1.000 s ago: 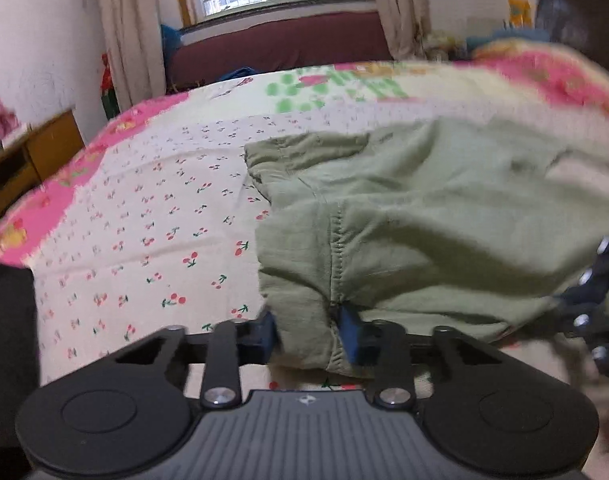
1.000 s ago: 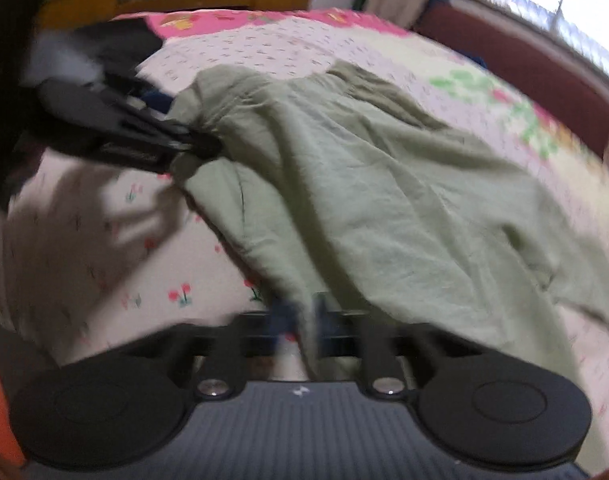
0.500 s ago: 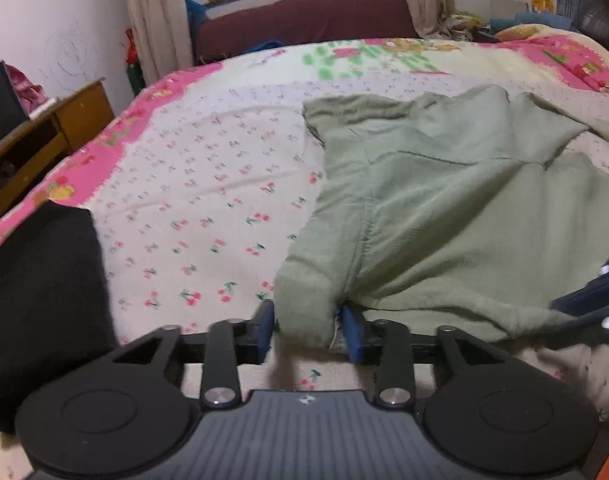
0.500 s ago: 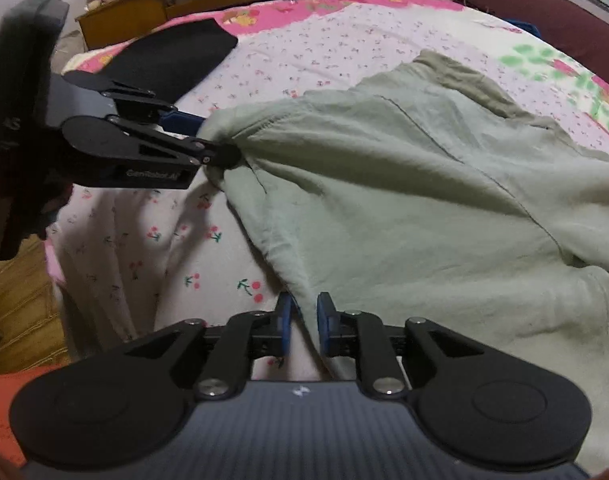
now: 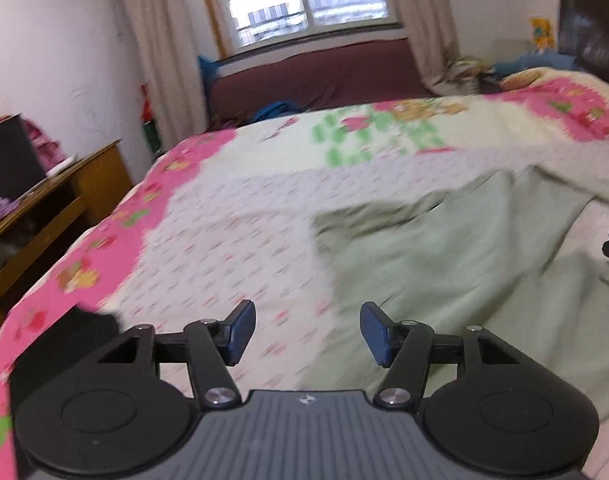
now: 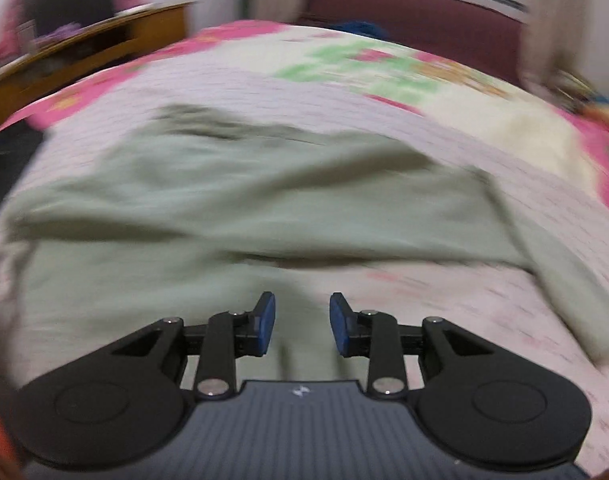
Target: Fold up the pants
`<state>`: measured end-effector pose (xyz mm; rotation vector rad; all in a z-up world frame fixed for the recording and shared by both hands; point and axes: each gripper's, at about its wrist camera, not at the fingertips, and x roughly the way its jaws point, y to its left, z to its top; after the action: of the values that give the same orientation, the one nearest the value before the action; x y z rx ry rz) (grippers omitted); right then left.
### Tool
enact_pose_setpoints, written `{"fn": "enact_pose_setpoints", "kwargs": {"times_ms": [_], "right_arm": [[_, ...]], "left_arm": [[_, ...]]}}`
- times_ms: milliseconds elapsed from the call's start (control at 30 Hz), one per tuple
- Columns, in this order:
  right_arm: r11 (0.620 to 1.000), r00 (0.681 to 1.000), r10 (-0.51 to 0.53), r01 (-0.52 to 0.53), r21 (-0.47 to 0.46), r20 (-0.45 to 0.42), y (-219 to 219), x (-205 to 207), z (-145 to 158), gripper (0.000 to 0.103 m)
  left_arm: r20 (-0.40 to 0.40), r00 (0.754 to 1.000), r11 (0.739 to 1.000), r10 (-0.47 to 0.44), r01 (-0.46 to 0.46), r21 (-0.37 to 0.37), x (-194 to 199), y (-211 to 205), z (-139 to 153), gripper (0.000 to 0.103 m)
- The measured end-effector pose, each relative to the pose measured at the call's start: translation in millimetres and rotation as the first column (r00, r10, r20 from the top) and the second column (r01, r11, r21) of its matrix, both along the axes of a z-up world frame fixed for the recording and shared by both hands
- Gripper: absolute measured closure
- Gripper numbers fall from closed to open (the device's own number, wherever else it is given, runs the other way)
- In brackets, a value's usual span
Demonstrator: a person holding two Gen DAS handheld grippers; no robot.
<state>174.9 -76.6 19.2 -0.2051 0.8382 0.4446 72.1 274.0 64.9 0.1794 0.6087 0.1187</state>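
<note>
The pale sage-green cotton pants (image 5: 444, 256) lie spread and rumpled on the bed (image 5: 232, 232), which is covered by a white quilt with small red flowers and a pink floral border. In the left wrist view the pants fill the right half of the bed, their near edge passing just ahead of and under the right-hand blue pad; the left claw (image 5: 307, 332) is released, its two blue-padded fingers spread wide with nothing between them, bare quilt showing in the gap. In the right wrist view, which is blurred, the pants (image 6: 232, 208) stretch across the middle and left of the bed (image 6: 484, 312), one leg trailing off to the lower right. The right claw (image 6: 302, 324) is also released, fingers apart and holding nothing, with the green cloth directly ahead of and beneath them. Whether either claw touches the cloth cannot be told.

Beyond the bed stand a yellow-brown wooden desk (image 5: 60, 204) at the left, a dark maroon sofa (image 5: 316, 76) under a curtained window (image 5: 300, 0).
</note>
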Motion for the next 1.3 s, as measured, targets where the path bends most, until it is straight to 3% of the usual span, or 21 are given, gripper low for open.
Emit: {"fn": "enact_pose_setpoints", "kwargs": {"times_ms": [133,333,500,600,700,867,967,1133,1200,1300], "right_arm": [[0.996,0.997,-0.08,0.081,-0.043,0.016,-43,22,-17,0.072],[0.989,0.991,-0.076,0.089,-0.116,0.113,-59,79,-28,0.066],[0.98,0.986,-0.049,0.079,-0.183,0.162,-46,140,-35,0.065],[0.968,0.984,-0.042,0.083,-0.236,0.174,-31,170,-43,0.059],[0.973,0.989,-0.05,0.08,-0.217,0.142,-23,190,-44,0.059],[0.979,0.986,0.125,-0.104,-0.177,0.112,17,204,-26,0.059],[0.953,0.959,0.272,-0.257,-0.159,0.075,53,214,-18,0.059],[0.859,0.879,0.477,-0.471,-0.199,-0.022,107,230,-23,0.054],[0.825,0.85,0.522,-0.523,-0.215,-0.065,120,234,-26,0.054],[0.767,0.805,0.573,-0.592,-0.246,-0.151,129,240,-36,0.053]], "left_arm": [[-0.006,0.998,0.998,-0.062,0.061,-0.024,38,-40,-10,0.029],[-0.046,0.993,0.992,-0.109,0.111,0.065,109,-64,-29,0.029],[-0.07,0.99,0.978,-0.12,0.13,0.162,160,-52,-42,0.028],[-0.08,0.992,0.97,-0.102,0.117,0.212,184,-29,-43,0.023],[-0.105,0.992,0.982,-0.075,0.092,0.165,206,3,-46,0.017],[-0.238,0.953,0.977,-0.186,0.204,0.056,236,24,-55,0.017],[-0.272,0.927,0.96,-0.257,0.277,0.038,244,20,-54,0.017],[-0.371,0.872,0.933,-0.319,0.358,0.04,262,15,-63,0.022],[-0.385,0.864,0.929,-0.323,0.367,0.043,267,16,-66,0.023],[-0.406,0.853,0.928,-0.327,0.371,0.034,274,20,-74,0.036]]}}
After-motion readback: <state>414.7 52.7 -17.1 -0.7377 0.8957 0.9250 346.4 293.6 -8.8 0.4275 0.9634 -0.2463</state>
